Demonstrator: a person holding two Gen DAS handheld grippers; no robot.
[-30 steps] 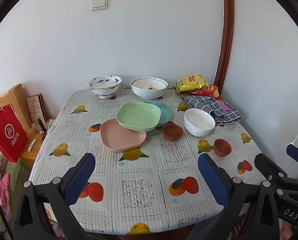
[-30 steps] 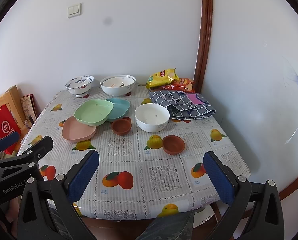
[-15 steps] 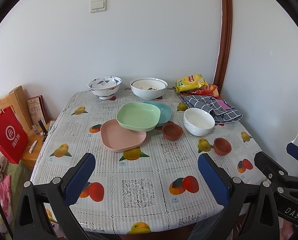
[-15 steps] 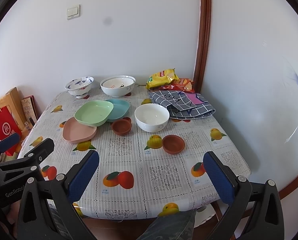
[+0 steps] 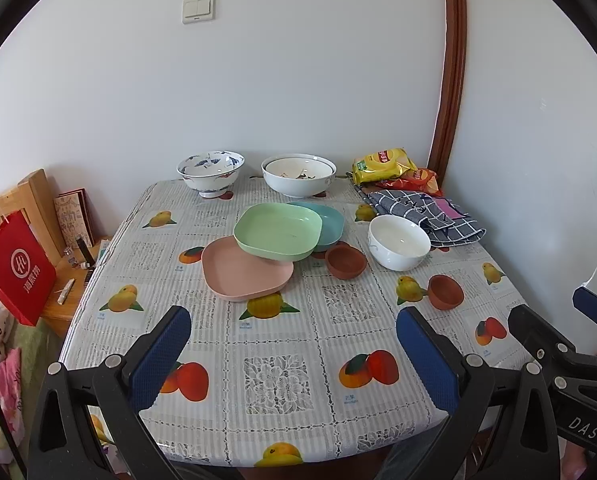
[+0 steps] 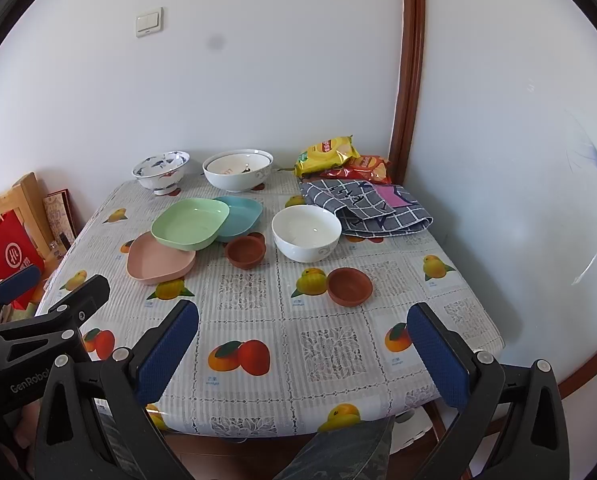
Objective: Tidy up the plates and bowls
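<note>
On the fruit-print table a green plate (image 5: 278, 231) rests across a pink plate (image 5: 245, 273) and a teal plate (image 5: 330, 224). Two small brown bowls (image 5: 345, 261) (image 5: 445, 291) and a white bowl (image 5: 399, 242) sit to their right. A blue-patterned bowl (image 5: 211, 171) and a wide white bowl (image 5: 298, 175) stand at the back. The same dishes show in the right wrist view, with the green plate (image 6: 190, 223) and the white bowl (image 6: 306, 233). My left gripper (image 5: 294, 356) and right gripper (image 6: 302, 354) are open and empty above the table's near edge.
Snack bags (image 5: 386, 164) and a checked cloth (image 5: 422, 210) lie at the back right by the wall. A red paper bag (image 5: 16, 268) and a wooden side stand (image 5: 68, 272) are left of the table (image 5: 278, 376). Walls close off the back and right.
Both grippers have drifted slightly; the view of the table has shifted a little. Nothing on the table has moved.
</note>
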